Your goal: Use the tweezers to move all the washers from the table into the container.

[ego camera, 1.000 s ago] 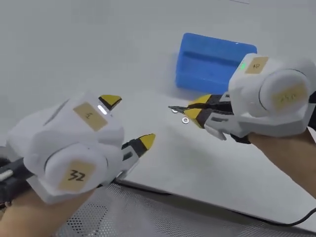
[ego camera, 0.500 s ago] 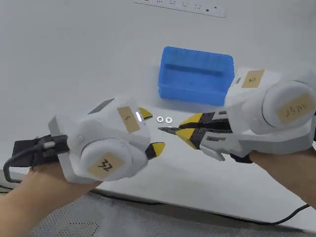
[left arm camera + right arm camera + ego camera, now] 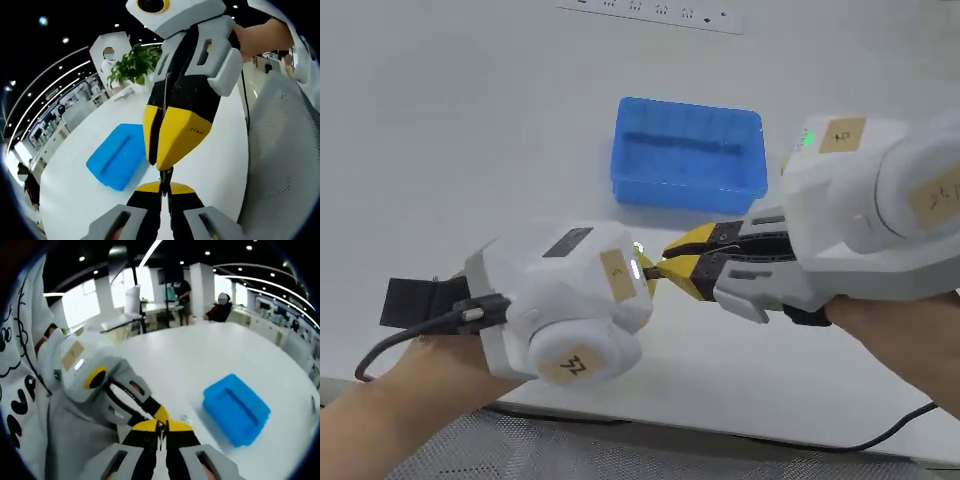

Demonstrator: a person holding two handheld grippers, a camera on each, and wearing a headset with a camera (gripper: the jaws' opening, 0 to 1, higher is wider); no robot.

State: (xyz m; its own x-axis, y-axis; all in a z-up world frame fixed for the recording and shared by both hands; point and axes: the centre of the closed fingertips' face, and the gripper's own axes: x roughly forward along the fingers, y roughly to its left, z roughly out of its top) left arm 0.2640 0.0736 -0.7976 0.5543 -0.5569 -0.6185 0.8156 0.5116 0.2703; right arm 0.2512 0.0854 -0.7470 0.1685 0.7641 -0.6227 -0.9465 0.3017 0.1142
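White table (image 3: pixel 470 120), broad and bare in the head view. Blue container (image 3: pixel 686 190) sits on it, beyond both grippers, well apart from them. Left gripper (image 3: pixel 165 190) and right gripper (image 3: pixel 160 427) meet tip to tip above the table. Each has its jaws closed on the thin tweezers (image 3: pixel 164 179), held from opposite ends. One small washer (image 3: pixel 183 418) lies on the table, between the jaw tips and the container.
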